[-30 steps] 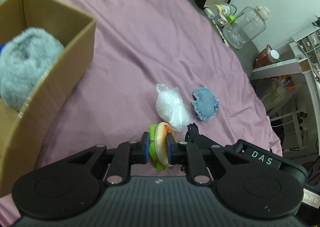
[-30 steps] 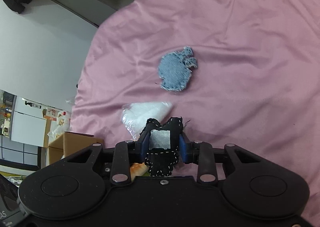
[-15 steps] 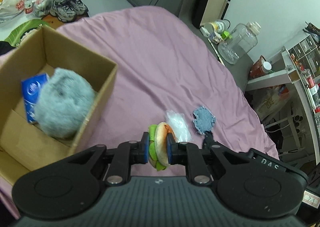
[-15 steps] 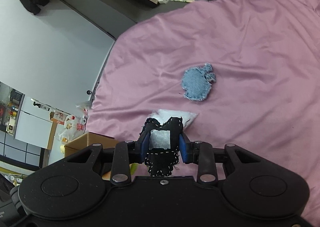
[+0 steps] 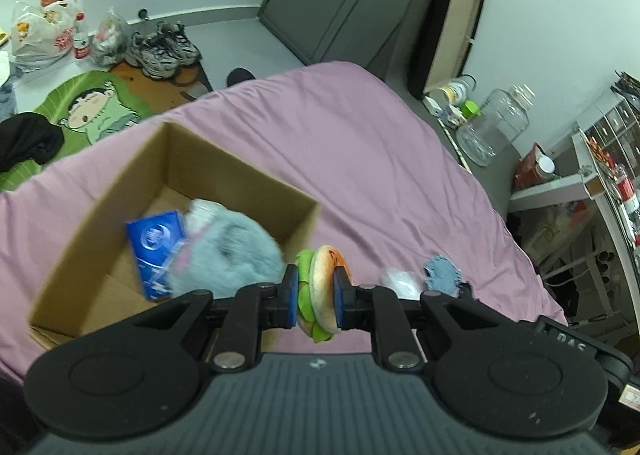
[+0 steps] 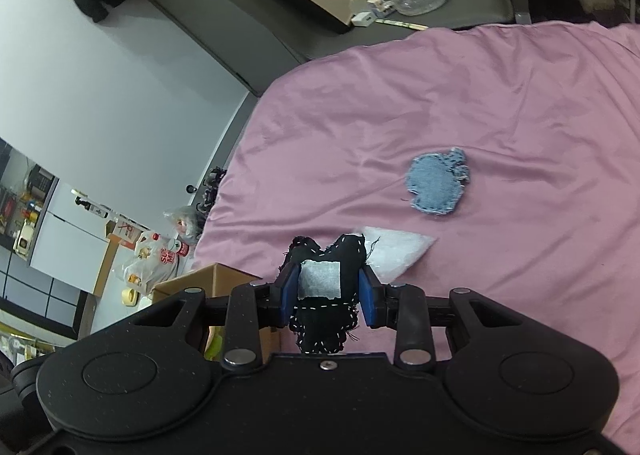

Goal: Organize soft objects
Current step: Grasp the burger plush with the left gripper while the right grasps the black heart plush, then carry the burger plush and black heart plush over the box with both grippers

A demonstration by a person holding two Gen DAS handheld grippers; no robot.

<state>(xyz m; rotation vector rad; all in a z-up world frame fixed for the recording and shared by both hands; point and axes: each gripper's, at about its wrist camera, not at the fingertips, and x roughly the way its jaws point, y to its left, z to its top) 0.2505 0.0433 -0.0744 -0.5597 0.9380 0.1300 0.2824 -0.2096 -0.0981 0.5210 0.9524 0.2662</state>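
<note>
My left gripper is clamped on the plush burger, held just right of the box for dropping in. My right gripper pinches the black fabric toy above the bed, waiting its turn.

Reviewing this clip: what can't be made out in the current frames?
- Grey fluffy toy in the cardboard box, left wrist view: motion-blurred, shape unclear.
- Burger toy: lower part hidden behind the left gripper.
- Black fabric toy, right wrist view: bottom hidden by the right gripper.
- White plastic bag: contents unreadable.
</note>
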